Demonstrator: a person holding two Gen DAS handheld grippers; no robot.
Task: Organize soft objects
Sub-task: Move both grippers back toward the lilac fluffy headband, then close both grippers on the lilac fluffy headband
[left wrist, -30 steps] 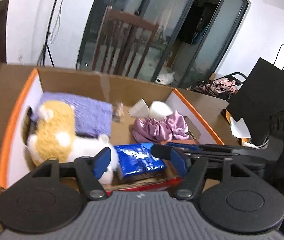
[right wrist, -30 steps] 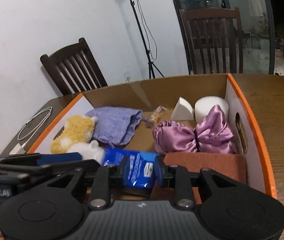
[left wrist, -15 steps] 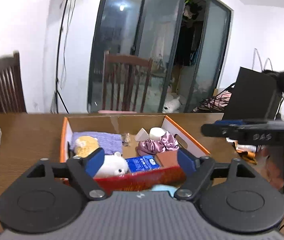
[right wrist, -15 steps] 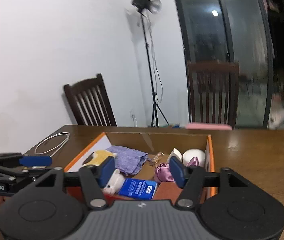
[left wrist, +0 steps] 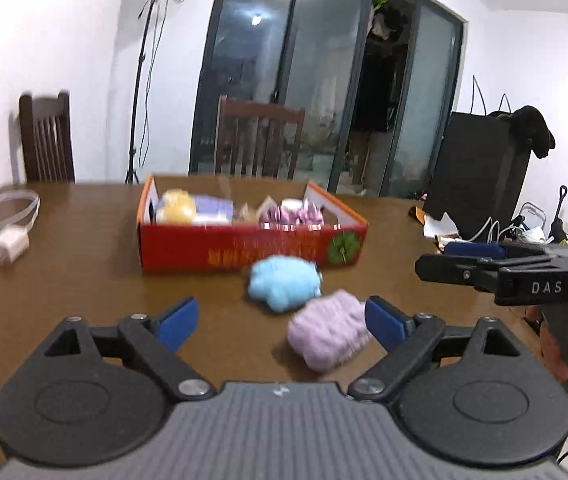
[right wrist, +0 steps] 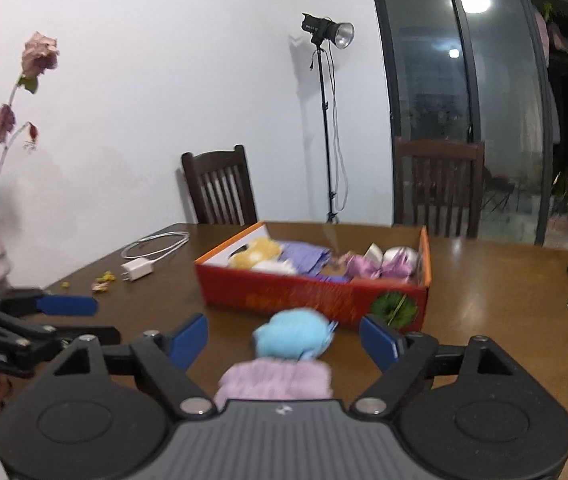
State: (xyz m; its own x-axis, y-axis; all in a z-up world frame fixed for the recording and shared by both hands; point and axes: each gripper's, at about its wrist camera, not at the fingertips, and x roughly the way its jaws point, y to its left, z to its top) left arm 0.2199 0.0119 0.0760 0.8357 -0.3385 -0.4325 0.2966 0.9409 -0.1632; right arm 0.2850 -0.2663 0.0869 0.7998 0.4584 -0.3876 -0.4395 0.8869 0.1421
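White letters "DAS" are readable on the black body of the right gripper (left wrist: 456,258) where it shows at 3 o'clock in the left wrist view; the yellow print along the front wall of the red-and-orange cardboard box (left wrist: 252,246) is too blurred to read, beside a round green emblem (left wrist: 342,246). Both grippers hold nothing: the left gripper (left wrist: 280,320) has its blue-padded jaws spread wide, and the right gripper's jaws are equally wide in its own view (right wrist: 284,338).

On the brown wooden table (left wrist: 84,264), a fluffy light-blue soft toy (left wrist: 284,282) lies just in front of the box, and a fuzzy lilac soft bundle (left wrist: 326,336) lies nearer, at 5 o'clock from it, close by the left gripper's right pad. The box holds a yellow-and-white plush animal (right wrist: 258,254), a lavender cloth pouch (right wrist: 306,254) and a shiny purple satin scrunchie (right wrist: 376,266).

At 9 o'clock sit a white charger with coiled cable (left wrist: 8,242). A studio lamp on a stand (right wrist: 326,36) and dark wooden chairs (right wrist: 220,186) stand beyond.
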